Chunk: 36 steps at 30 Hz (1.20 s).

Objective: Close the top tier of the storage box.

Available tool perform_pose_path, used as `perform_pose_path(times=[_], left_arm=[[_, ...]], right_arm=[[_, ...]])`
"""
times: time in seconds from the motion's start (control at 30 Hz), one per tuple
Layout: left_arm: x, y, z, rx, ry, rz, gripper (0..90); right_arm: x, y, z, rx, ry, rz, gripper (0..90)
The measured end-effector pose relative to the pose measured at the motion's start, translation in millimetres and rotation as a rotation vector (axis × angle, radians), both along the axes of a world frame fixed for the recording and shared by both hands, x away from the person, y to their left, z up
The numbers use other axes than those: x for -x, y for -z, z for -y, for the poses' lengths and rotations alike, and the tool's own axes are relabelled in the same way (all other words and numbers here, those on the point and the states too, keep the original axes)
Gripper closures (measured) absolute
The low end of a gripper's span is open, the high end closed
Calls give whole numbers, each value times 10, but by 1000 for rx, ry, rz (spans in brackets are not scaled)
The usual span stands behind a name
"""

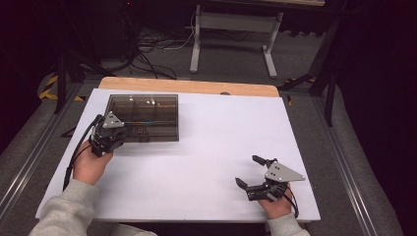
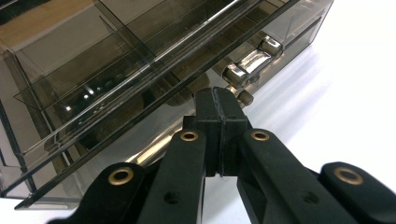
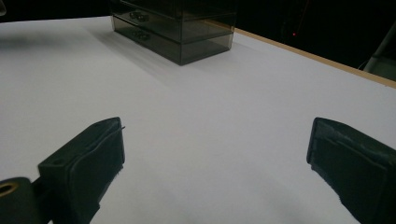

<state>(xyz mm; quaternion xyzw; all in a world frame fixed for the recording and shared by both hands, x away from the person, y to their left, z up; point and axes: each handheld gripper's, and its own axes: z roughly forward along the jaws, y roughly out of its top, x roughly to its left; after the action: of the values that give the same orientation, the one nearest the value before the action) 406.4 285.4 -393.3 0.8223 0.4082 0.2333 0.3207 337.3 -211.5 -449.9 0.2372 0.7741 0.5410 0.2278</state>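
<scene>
Dark floor with loose cables and a white table frame lies beyond the white tabletop (image 1: 206,147), which carries one thing: a smoked clear plastic drawer box (image 1: 142,117) toward ten o'clock, near the far edge. Left tongs (image 1: 120,132) sit at the box's front face, at about its seven o'clock corner, with the jaws pressed together; in the left gripper view the tips (image 2: 220,100) meet just under a shiny metal drawer handle (image 2: 247,63), and whether they pinch anything thin I cannot tell. Right tongs (image 1: 249,171) rest low at five o'clock, well apart from the box, jaws spread wide with bare tabletop between them.

My guess is that the box is light, hard and stiff, with glossy walls that would slide between pads and could crack or scuff under a hard squeeze. Its drawers probably run loosely, so tilting it may let them slip out. Best hold looks to be the metal handle for pulling a drawer, while the other tongs brace a side wall or top edge so the light body does not skate across the smooth sheet
</scene>
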Motion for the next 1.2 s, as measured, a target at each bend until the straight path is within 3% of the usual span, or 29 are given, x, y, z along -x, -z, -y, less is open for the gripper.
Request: perform_pose_path(times=[0.4, 0.77, 0.9, 1.03, 1.13, 1.2], left_arm=[[-53, 24, 6, 1, -21, 17, 895], [-77, 26, 0, 23, -16, 6, 896], [-76, 23, 5, 23, -18, 2, 895], [-49, -3, 10, -4, -12, 7, 893], [8, -79, -20, 35, 2, 19, 825], [41, -113, -28, 38, 5, 31, 777]], right_arm=[[-1, 0, -1, 1, 2, 0, 44], [-2, 0, 3, -1, 6, -4, 44], [-2, 0, 3, -1, 7, -5, 44], [-3, 0, 6, -3, 7, -7, 44], [-5, 0, 7, -8, 6, -8, 44], [-5, 0, 7, -8, 6, -8, 44]])
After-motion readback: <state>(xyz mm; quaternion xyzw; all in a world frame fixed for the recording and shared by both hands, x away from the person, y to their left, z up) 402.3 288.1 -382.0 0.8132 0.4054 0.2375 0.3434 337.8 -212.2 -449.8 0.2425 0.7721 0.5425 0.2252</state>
